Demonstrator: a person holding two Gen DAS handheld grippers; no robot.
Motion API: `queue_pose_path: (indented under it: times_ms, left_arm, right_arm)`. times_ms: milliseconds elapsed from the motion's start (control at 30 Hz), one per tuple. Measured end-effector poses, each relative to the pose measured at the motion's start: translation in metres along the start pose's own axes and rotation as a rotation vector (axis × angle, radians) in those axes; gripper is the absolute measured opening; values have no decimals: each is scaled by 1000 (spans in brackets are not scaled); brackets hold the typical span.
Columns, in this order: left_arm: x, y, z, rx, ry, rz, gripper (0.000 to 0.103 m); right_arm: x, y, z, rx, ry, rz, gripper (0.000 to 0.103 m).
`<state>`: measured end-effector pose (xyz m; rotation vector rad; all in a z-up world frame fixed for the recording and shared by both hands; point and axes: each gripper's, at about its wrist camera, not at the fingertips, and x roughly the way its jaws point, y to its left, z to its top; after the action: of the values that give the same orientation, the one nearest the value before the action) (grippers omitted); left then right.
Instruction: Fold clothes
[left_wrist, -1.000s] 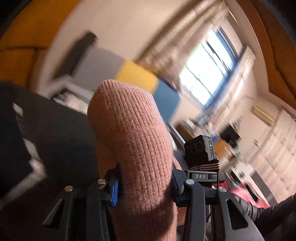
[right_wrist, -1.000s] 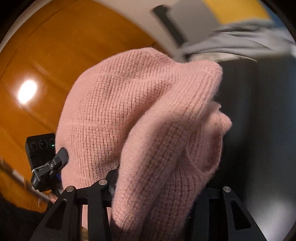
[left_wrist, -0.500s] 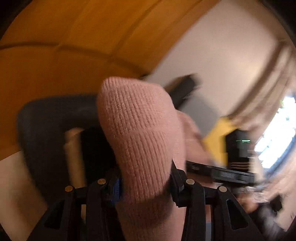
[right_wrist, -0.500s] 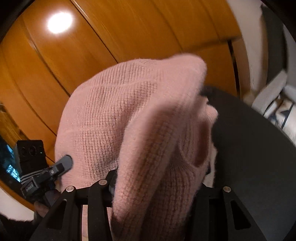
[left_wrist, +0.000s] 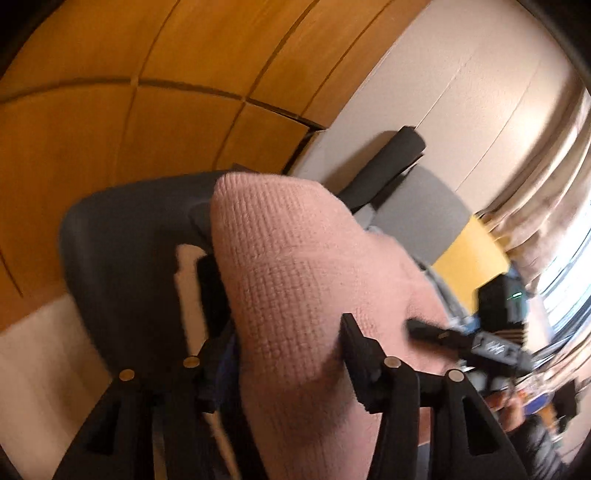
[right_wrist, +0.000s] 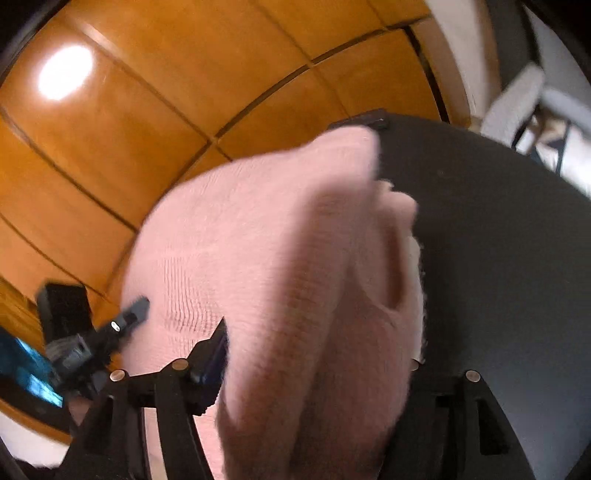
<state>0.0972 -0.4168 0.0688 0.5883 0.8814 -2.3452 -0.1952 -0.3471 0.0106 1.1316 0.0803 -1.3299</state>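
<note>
Gripping a fold of pink knit sweater (left_wrist: 295, 295), the left tongs (left_wrist: 291, 354) are closed on the fabric, the knit bulging up between the two black fingers (left_wrist: 360, 347) and filling the middle of the left wrist view. The right tongs (right_wrist: 314, 354) are likewise clamped on the same sweater (right_wrist: 266, 258); a thick bunch of it rises between the fingers (right_wrist: 212, 350), and the right-hand finger is mostly hidden behind the cloth. Both handfuls are held up in the air, the sweater hanging from the tongs rather than lying flat.

Just beyond the fabric in the left wrist view, the other handheld device (left_wrist: 495, 343) appears at the right edge, blurred, with the person's hand (left_wrist: 506, 406) and a dark sleeve (left_wrist: 535, 450) under it. In the right wrist view, the left device (right_wrist: 85, 339) shows at the lower left in the same way.

Behind the sweater lies a dark counter (right_wrist: 498, 258), its rounded edge visible in both views; the far end of the sweater seems to meet it, though blur makes contact uncertain. Farther off stand orange wood wall panels (right_wrist: 184, 110) with a bright light reflection (right_wrist: 64, 72), a pale wall (left_wrist: 424, 92), a dark chair back (left_wrist: 388, 166), a yellow panel (left_wrist: 472, 251), and curtains beside a bright window (left_wrist: 569, 266).
</note>
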Motion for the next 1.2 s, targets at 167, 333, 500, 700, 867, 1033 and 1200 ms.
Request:
queue_pose_path:
  times_ms: [167,333,500,700,867,1033,1200]
  left_arm:
    - [-28,-23,10,120,-88,143,52]
    - [-21,-52,12,169,-102,66,54]
    - [47,-55,5,183,23,112,54]
    - [57,-61,0,216,-21,142,54]
    - [31,-74,-7,236,-73,203,57]
    - [-2,-105,-23,280,-121,282,57]
    - [-40,-131,-42,273,-147,377,57]
  right_arm:
    - [-66,31,-10,-182,-199,-206,66]
    - [-71,117,-16,-517,-262,-232,66]
    - [-19,108,-83,-484,-25,-317,63]
    - [2,67,-97,-329,-37,-259,66]
    - [-15,85,-99,-363,-69,-282,66]
    - [-59,111,-120,-353,-201,-311,67]
    - [-101,130,-140,-332,-311,-354,84]
